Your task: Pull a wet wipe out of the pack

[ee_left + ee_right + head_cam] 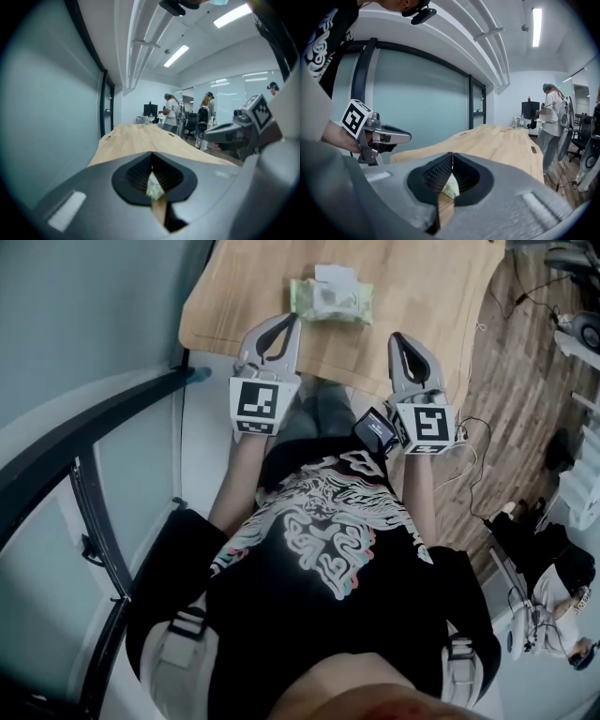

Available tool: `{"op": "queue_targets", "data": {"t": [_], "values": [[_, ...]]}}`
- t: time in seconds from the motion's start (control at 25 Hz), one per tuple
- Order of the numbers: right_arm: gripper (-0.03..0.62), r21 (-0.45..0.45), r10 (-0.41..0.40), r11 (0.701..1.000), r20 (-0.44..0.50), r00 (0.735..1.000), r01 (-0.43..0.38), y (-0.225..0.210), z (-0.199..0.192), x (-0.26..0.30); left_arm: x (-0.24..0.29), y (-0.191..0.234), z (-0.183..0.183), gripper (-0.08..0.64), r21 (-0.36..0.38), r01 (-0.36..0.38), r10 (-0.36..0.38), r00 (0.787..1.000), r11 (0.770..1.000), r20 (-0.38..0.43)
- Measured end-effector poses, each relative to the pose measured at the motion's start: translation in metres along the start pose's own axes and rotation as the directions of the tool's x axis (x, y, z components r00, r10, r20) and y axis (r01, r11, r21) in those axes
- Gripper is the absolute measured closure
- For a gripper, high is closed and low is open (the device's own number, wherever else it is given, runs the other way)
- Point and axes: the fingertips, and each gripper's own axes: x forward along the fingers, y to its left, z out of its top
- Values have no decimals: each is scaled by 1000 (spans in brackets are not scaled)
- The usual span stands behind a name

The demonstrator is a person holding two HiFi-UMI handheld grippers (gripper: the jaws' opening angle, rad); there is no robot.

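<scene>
Left hand-held gripper (292,322) and right hand-held gripper (397,337) both closed, empty, just short of the pack (331,298) on the surface (234,296); I'd open both, pin pack left, pinch wipe right.

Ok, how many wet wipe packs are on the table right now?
1. The wet wipe pack lies on the wooden table, just beyond the tip of the left gripper. The table's far end is cut off in the head view, so more could be hidden.
</scene>
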Motion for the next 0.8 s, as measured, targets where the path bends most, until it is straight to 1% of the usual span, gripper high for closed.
{"op": "queue_targets", "data": {"t": [0.28, 0.56, 0.72, 0.8], "values": [[591, -20, 38, 999, -7, 999, -38, -12, -3, 18, 13, 4, -13, 574, 1, -16, 16, 999, 1000, -41], [591, -16, 95, 995, -39, 995, -95, -12, -21, 39, 33, 0, -28, 574, 3, -10, 11, 997, 1000, -74], [589, -3, 132, 991, -59, 989, -133, -5, -32, 50, 39, -3, -36, 574, -35, 8, -11, 997, 999, -80], [589, 11, 155, 988, -61, 986, -155, -1, -36, 56, 43, -3, -40, 574, -34, 9, -12, 996, 999, -88]]}}
